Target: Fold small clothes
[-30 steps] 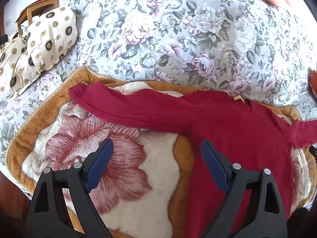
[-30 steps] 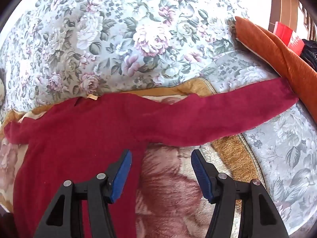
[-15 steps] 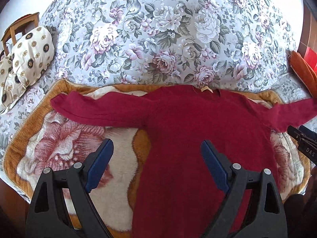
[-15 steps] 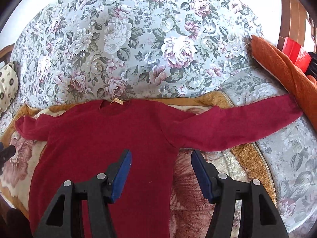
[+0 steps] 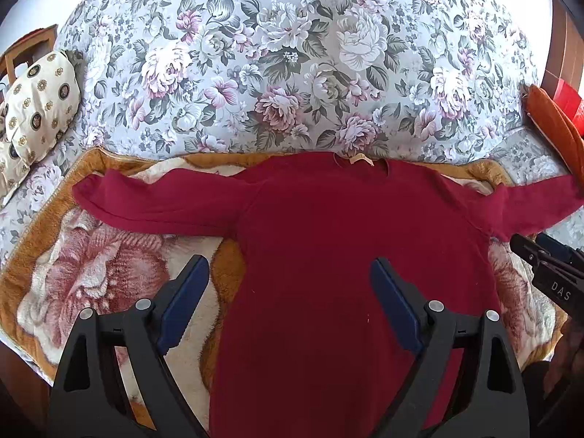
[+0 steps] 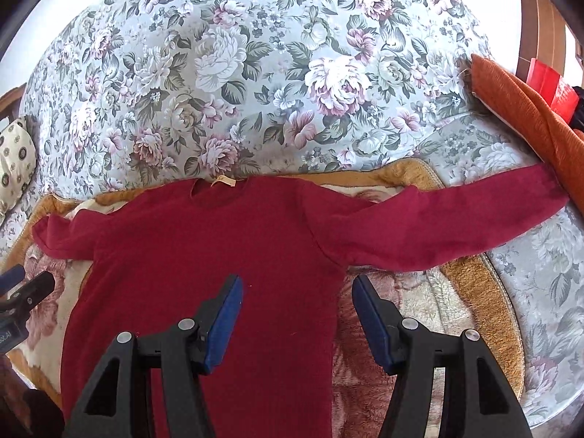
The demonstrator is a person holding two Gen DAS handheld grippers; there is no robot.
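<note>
Both my left claw (image 5: 288, 303) and right claw (image 6: 295, 314) hang released over the sweater (image 5: 346, 255), soft, light and floppy, so I'd pinch each cuff at the frame's side edges.

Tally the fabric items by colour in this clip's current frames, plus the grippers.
Dark red sweater: 1
Floral grey bedspread: 1
Tan plush blanket with a rose print: 1
Cream patterned pillow: 1
Orange cushion: 1
Grippers, jaws open: 2, left and right
Total: 7
</note>
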